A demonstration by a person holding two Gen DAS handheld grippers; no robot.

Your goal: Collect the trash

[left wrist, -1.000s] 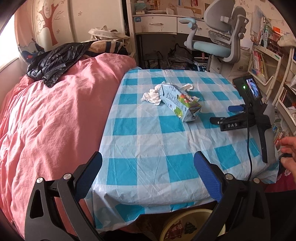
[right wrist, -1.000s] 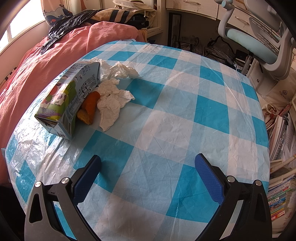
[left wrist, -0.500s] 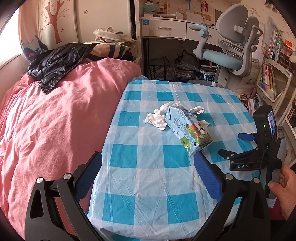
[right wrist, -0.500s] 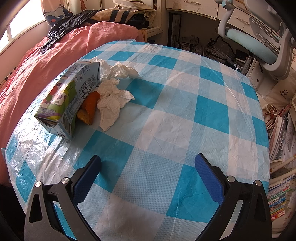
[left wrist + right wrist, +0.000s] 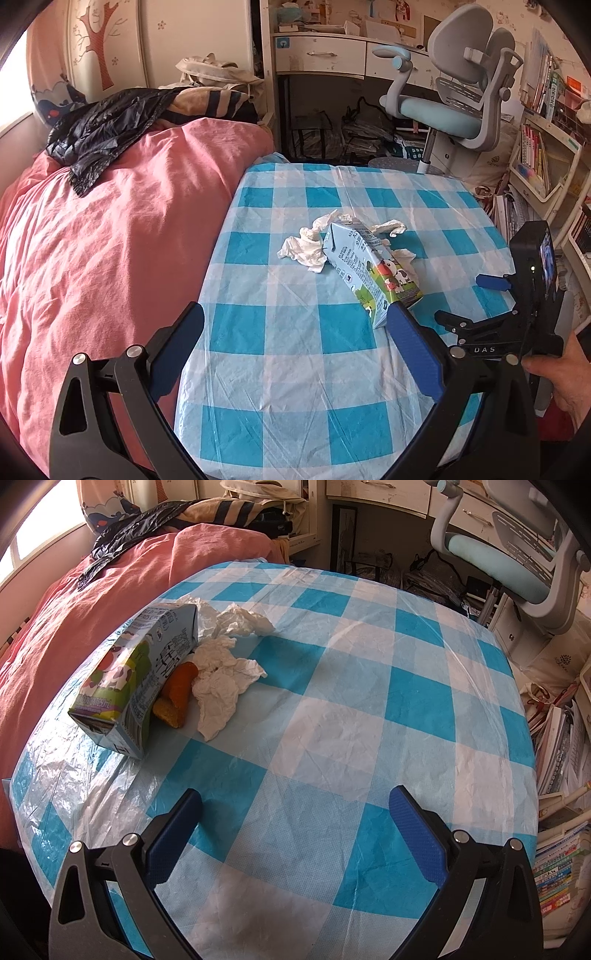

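Observation:
A milk carton (image 5: 373, 269) lies on its side on the blue-checked tablecloth (image 5: 295, 332), with crumpled white tissues (image 5: 306, 247) around its far end. From the right wrist view, the carton (image 5: 136, 675) has orange peel pieces (image 5: 177, 690) and tissues (image 5: 221, 679) beside it. My left gripper (image 5: 293, 325) hovers open over the table's near edge, its right fingertip close to the carton's near end. My right gripper (image 5: 295, 808) is open over bare cloth, well right of the trash. It also shows in the left wrist view as a black tool (image 5: 517, 321) held by a hand (image 5: 565, 380).
A pink duvet (image 5: 110, 240) with a black jacket (image 5: 103, 133) lies left of the table. A grey-blue desk chair (image 5: 450, 99) and a white desk (image 5: 332, 55) stand behind. Bookshelves (image 5: 543, 158) and stacked books (image 5: 557, 849) crowd the right side.
My left gripper rose and advanced over the table; the carton now sits near its right finger, and the bin seen under the table edge left the frame. The right gripper stayed still.

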